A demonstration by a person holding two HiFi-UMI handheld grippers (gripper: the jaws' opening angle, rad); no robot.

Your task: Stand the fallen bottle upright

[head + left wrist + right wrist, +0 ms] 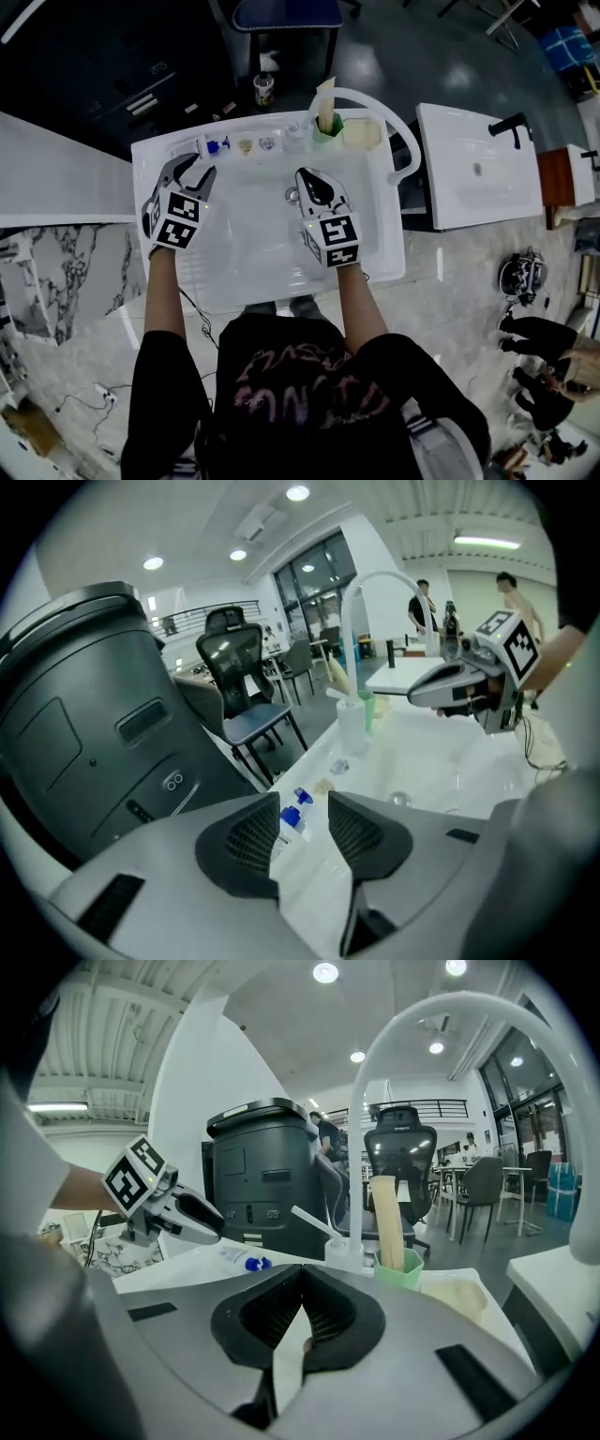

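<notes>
The fallen bottle (214, 144) is small and clear with a blue cap, and lies on its side on the back rim of the white sink (150, 159). In the left gripper view the bottle (289, 823) shows through the gap between the jaws, a little beyond them and untouched. My left gripper (199, 169) is open and hovers just short of the bottle. My right gripper (302, 174) is shut with nothing in it, over the basin near the drain (292, 195). From the right gripper view the bottle (239, 1261) lies under the left gripper (202, 1222).
Along the back rim stand a clear cup (293, 138), a green cup (327, 125) with a beige stick, and a sponge (363, 133). A white arched faucet (375, 97) curves over the right side. A black bin (94, 714) and office chair (234, 667) lie beyond the sink.
</notes>
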